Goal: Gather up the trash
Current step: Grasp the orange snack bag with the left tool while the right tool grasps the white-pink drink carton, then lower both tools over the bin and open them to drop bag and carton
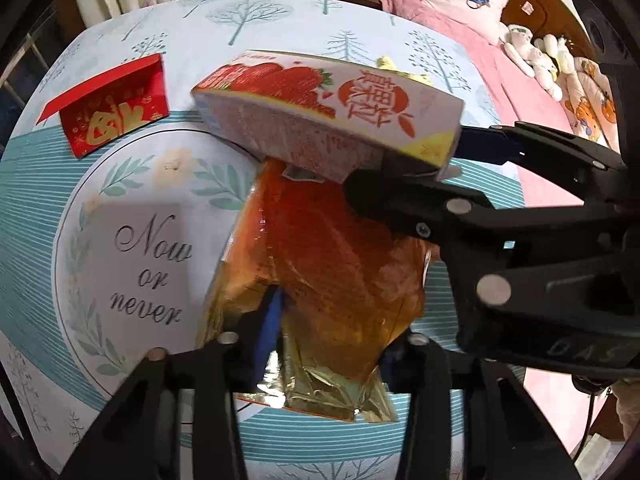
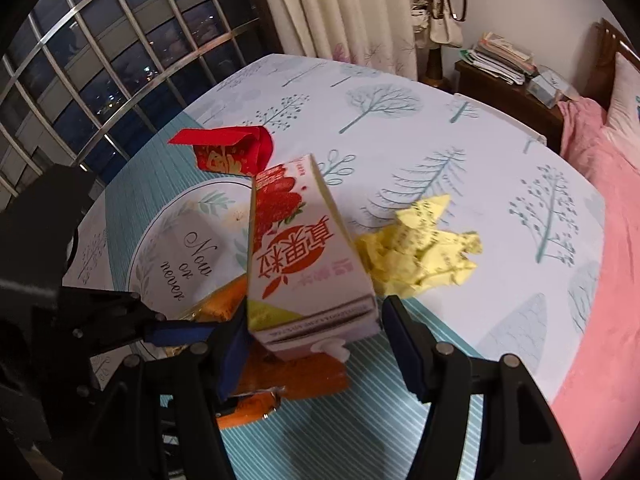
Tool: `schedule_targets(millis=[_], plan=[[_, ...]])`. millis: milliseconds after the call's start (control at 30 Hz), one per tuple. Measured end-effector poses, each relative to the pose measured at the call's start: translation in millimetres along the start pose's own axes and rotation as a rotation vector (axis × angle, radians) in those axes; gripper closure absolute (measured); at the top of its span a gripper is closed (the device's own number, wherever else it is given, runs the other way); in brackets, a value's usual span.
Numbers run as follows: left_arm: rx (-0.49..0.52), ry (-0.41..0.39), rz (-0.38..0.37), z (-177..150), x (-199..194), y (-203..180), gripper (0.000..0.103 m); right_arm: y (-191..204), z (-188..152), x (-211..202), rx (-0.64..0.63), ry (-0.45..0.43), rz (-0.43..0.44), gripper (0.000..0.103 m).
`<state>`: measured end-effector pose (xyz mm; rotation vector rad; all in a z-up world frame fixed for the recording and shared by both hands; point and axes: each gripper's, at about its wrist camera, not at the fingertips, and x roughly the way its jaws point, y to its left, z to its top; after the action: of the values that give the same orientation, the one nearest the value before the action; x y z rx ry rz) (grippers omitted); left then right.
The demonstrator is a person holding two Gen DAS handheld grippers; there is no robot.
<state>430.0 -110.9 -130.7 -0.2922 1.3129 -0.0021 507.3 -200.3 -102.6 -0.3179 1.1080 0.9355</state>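
Note:
A white drink carton with a strawberry print (image 1: pixel 320 108) lies tilted across an orange and gold foil bag (image 1: pixel 332 280). My left gripper (image 1: pixel 328 344) is shut on the bag's lower part. My right gripper (image 2: pixel 316 332) stands open around the carton's bottom end (image 2: pixel 304 264); its left pad touches the carton and the right pad stands apart. From the left wrist view the right gripper (image 1: pixel 440 160) reaches in from the right. The bag shows under the carton in the right wrist view (image 2: pixel 292 376).
A red envelope box (image 1: pixel 112 108) stands at the far left, also in the right wrist view (image 2: pixel 232 152). Crumpled yellow paper (image 2: pixel 420 252) lies right of the carton. The printed tablecloth (image 2: pixel 400 128) covers the table. A pink bed (image 1: pixel 532 112) lies to the right.

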Motion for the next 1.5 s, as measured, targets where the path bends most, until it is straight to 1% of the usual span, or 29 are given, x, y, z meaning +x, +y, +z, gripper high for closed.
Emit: schedule_targets(millis=[33,67,100,200,300,567,800,900,1000,1167,1200,1233,1267,1400,1500], plan=[[-0.005,0.001,0.007,0.1,-1.0,2.8,0.074,1.5,-0.1,0.2,-0.005,-0.008,0.017,0.042],[-0.011,0.001,0.007,2.2,-0.6,6.4,0.080,3.2,0.0,-0.9,-0.005,-0.019,0.030,0.047],[-0.018,0.001,0.008,1.9,-1.3,8.8,0.086,4.8,-0.6,-4.5,0.002,-0.036,0.050,0.047],[-0.046,-0.003,-0.003,-0.4,-5.4,16.1,0.090,10.0,-0.8,-16.4,0.010,-0.078,0.061,0.048],[-0.045,-0.009,0.021,-7.6,-10.1,19.6,0.093,11.5,-3.9,-32.3,0.039,-0.110,0.077,0.048],[-0.023,-0.039,0.018,-31.1,-49.2,27.3,0.094,23.5,-26.3,-80.5,0.122,-0.184,0.062,0.049],[-0.004,-0.059,0.000,-63.6,-94.1,49.3,0.094,62.3,-58.3,-117.4,0.191,-0.232,-0.011,0.049],[0.021,-0.079,-0.023,-82.1,-116.7,64.8,0.094,90.6,-76.3,-131.5,0.224,-0.246,-0.046,0.049],[0.065,-0.101,-0.043,-101.2,-135.8,82.4,0.094,128.5,-94.3,-143.3,0.250,-0.265,-0.086,0.049],[0.167,-0.118,-0.094,-139.6,-168.5,116.9,0.094,203.0,-124.6,-154.7,0.332,-0.312,-0.146,0.049],[0.185,-0.120,-0.100,-143.2,-171.8,122.7,0.094,224.8,-133.4,-156.8,0.353,-0.326,-0.162,0.049],[0.209,-0.119,-0.110,-151.0,-176.7,129.6,0.094,239.8,-138.7,-157.6,0.367,-0.334,-0.173,0.049],[0.235,-0.118,-0.121,-161.5,-183.2,137.1,0.097,253.9,-143.6,-157.5,0.380,-0.340,-0.182,0.049],[0.309,-0.107,-0.156,-196.9,-200.0,162.5,0.097,323.1,-169.0,-152.6,0.440,-0.348,-0.216,0.049],[0.354,-0.083,-0.175,-224.3,-207.2,178.9,0.097,357.8,-185.7,-145.2,0.476,-0.336,-0.228,0.049]])
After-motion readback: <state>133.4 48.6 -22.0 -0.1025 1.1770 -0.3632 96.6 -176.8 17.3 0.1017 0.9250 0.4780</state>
